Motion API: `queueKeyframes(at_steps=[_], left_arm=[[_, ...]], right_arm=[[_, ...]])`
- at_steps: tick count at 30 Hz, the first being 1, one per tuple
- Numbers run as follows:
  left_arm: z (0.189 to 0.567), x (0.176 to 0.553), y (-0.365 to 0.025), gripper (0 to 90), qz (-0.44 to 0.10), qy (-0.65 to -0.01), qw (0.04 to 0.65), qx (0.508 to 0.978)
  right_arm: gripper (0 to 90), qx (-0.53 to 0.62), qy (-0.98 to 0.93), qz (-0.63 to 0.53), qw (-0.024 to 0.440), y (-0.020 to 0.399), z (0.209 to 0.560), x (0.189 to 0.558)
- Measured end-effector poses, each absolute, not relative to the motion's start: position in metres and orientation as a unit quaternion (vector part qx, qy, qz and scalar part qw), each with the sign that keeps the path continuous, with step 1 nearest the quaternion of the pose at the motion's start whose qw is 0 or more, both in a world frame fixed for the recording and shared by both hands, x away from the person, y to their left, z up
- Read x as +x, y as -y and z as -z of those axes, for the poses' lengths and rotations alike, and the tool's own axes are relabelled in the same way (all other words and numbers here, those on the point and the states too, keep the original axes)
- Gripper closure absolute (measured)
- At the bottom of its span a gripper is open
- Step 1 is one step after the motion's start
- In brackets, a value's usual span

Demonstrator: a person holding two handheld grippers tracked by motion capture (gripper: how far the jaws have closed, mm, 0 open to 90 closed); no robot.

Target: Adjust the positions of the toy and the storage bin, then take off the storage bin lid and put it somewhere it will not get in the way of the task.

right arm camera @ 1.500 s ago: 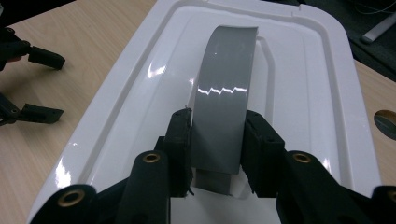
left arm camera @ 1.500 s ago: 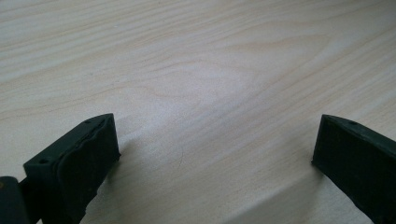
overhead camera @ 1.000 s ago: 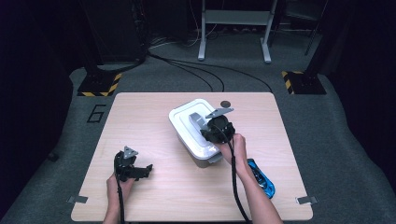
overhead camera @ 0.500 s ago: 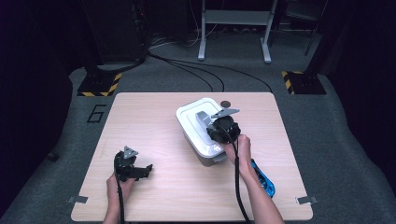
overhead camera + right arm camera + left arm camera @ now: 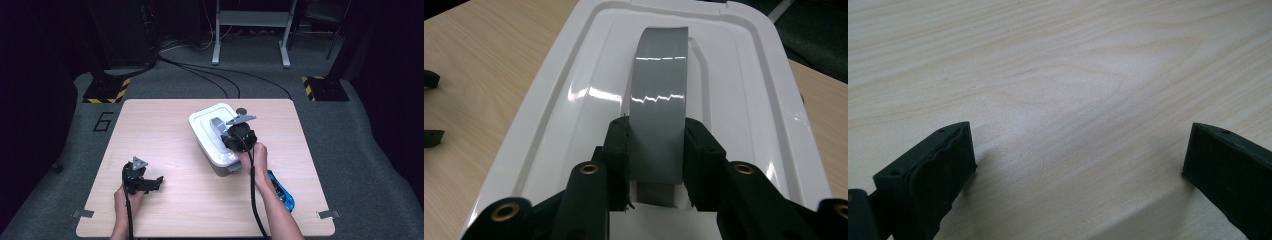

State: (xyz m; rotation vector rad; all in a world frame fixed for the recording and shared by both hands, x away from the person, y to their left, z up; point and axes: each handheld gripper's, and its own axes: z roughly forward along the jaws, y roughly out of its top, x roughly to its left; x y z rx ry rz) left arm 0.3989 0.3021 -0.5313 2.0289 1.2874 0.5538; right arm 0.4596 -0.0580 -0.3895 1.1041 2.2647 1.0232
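On a wooden counter (image 5: 165, 130), the right gripper (image 5: 655, 150) has its fingers (image 5: 618, 150) clamped on the grey handle (image 5: 659, 100) of a white box's lid (image 5: 744, 100); the box (image 5: 210, 135) sits near the counter's far-right centre. The left gripper (image 5: 1078, 165) rests low at the near-left w/ fingers (image 5: 938, 170) wide apart over bare wood, well apart from the box. A blue object (image 5: 280, 192) lies near the right forearm (image 5: 270, 200) at the near-right edge; a small dark round item (image 5: 242, 111) sits just behind the box.
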Motion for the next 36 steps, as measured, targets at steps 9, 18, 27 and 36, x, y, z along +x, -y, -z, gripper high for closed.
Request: queueKeyframes(at_steps=[9, 18, 27, 36], left_arm=[[0.531, 0.399, -0.302, 0.2, -0.212, -0.493, 0.331, 0.776], [0.531, 0.399, -0.302, 0.2, -0.212, -0.492, 0.331, 0.776], [0.531, 0.399, -0.303, 0.2, -0.211, -0.491, 0.330, 0.778], [0.531, 0.399, -0.302, 0.2, -0.209, -0.495, 0.332, 0.775]], right_arm=[[67.5, 0.396, -0.808, -0.381, 0.213, 0.054, 0.385, 0.455], [67.5, 0.386, -0.798, -0.403, 0.228, 0.064, 0.370, 0.452], [67.5, 0.391, -0.786, -0.417, 0.237, 0.077, 0.357, 0.451], [67.5, 0.404, -0.771, -0.422, 0.254, 0.097, 0.343, 0.453]])
